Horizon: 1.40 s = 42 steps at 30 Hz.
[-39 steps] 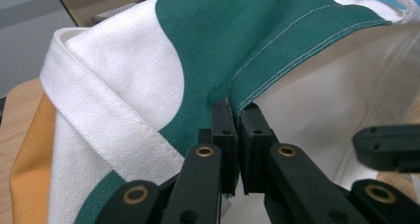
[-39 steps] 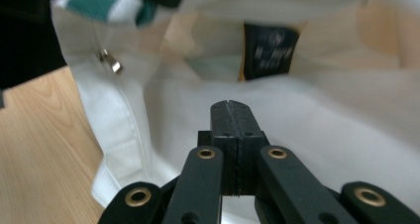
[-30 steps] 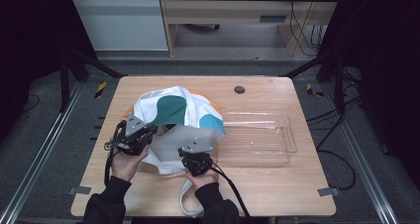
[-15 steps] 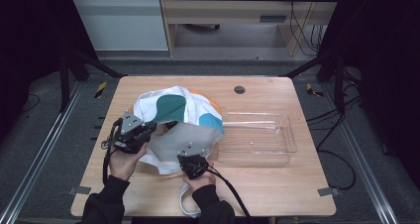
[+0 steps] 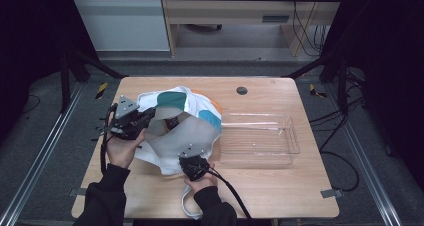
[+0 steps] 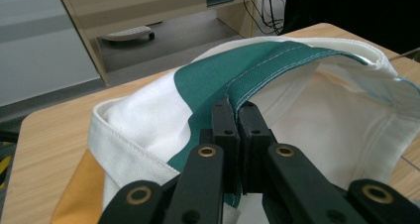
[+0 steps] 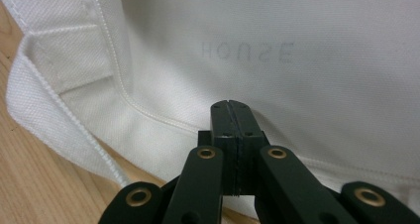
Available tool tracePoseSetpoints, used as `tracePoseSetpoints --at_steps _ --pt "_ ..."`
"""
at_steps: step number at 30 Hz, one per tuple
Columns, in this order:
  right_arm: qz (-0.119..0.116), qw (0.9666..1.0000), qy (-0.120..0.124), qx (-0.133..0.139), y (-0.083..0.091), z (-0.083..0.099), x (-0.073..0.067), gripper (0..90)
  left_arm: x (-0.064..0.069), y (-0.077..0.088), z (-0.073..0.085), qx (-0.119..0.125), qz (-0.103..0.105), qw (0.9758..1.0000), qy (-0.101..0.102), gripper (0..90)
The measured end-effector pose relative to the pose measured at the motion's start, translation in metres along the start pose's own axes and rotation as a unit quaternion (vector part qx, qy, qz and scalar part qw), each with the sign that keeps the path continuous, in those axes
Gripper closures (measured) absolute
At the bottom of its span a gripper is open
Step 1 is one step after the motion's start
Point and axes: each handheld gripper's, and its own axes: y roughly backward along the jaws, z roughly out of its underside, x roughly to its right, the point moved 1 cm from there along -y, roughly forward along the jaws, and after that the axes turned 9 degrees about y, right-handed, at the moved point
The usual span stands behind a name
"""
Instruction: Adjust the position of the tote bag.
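A white tote bag [image 5: 172,118] with teal and orange patches lies at the table's middle left. My left gripper [image 5: 142,117] is shut on the bag's teal rim [image 6: 257,80], and the left gripper view has that rim pinched between the jaws at my left gripper [image 6: 236,110]. At the bag's near edge my right gripper [image 5: 192,161] is shut, with the white panel drawn taut to its tips. In the right gripper view my right gripper [image 7: 231,105] presses into white fabric [image 7: 297,85] bearing faint mirrored letters. Between the two grippers the bag's mouth gapes.
A clear plastic tray [image 5: 292,148] stands to the right of the bag, touching it. One white strap [image 5: 187,206] of the bag trails over the table's front edge between the forearms. A small round hole [image 5: 242,90] marks the far side of the wooden table [image 5: 280,191].
The right gripper has drawn back toward the table's front edge and the left gripper has shifted left. The bag's mouth has been pulled wider between them.
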Motion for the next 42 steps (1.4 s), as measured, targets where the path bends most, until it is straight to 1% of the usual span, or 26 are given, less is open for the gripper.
tracePoseSetpoints --at_steps 2,4,6,9,15,17,21,23,25,28,32,34,35,36,37,39,42 --pt "0.001 1.0 0.001 -0.001 0.0 0.0 0.0 90.0 -0.001 -0.002 -0.004 0.001 0.0 1.0 0.003 88.2" --pt "0.004 1.0 0.007 -0.002 0.0 0.0 0.0 90.0 -0.003 -0.004 -0.008 0.0 -0.001 1.0 0.006 88.2" --pt "0.006 0.9999 0.009 -0.007 -0.001 0.0 -0.001 90.0 -0.005 -0.006 -0.011 0.001 -0.002 1.0 0.009 88.2" --pt "0.008 0.9999 0.007 -0.008 -0.001 0.0 -0.002 90.0 -0.007 -0.008 -0.015 0.003 -0.003 0.9999 0.013 88.3" --pt "0.006 1.0 0.003 -0.008 0.0 0.0 -0.002 90.0 -0.012 -0.011 -0.027 0.006 -0.017 0.9998 0.009 88.3" --pt "0.006 0.9999 0.002 -0.008 0.0 0.0 -0.002 90.0 -0.013 -0.014 -0.032 0.008 -0.02 0.9997 0.011 88.3" --pt "0.004 1.0 0.001 -0.008 0.0 0.0 -0.002 90.0 -0.015 -0.021 -0.042 0.007 -0.029 0.9995 0.008 88.4" --pt "0.004 1.0 0.002 -0.008 0.0 0.0 -0.002 90.0 -0.017 -0.025 -0.046 0.009 -0.032 0.9994 0.009 88.4" --pt "0.004 1.0 0.002 -0.007 0.0 0.0 -0.002 90.0 -0.019 -0.029 -0.05 0.011 -0.033 0.9993 0.016 88.4" --pt "0.006 0.9999 0.003 -0.008 0.0 0.0 -0.003 90.0 -0.02 -0.035 -0.051 0.01 -0.034 0.9991 0.024 88.4" --pt "0.005 1.0 0.003 -0.007 0.0 0.0 -0.002 90.0 -0.019 -0.036 -0.049 0.012 -0.031 0.9993 0.02 88.4" --pt "-0.001 1.0 -0.002 -0.007 0.0 0.0 0.0 90.0 -0.018 -0.035 -0.046 0.014 -0.028 0.9993 0.02 88.3" --pt "0.0 1.0 -0.005 -0.007 0.0 0.0 0.001 90.0 -0.018 -0.035 -0.044 0.014 -0.027 0.9994 0.018 88.3" --pt "0.002 1.0 -0.003 -0.008 0.002 -0.001 0.002 90.0 -0.018 -0.035 -0.043 0.014 -0.026 0.9994 0.018 88.3" --pt "0.006 1.0 0.0 0.001 0.005 -0.002 0.004 90.0 -0.018 -0.035 -0.042 0.015 -0.024 0.9994 0.02 88.3" --pt "0.01 0.9996 -0.003 0.025 0.014 -0.007 0.008 90.0 -0.019 -0.034 -0.04 0.016 -0.022 0.9994 0.02 88.3" --pt "0.021 0.9973 -0.004 0.07 0.032 -0.017 0.016 85.0 -0.019 -0.033 -0.039 0.016 -0.019 0.9995 0.018 88.2"
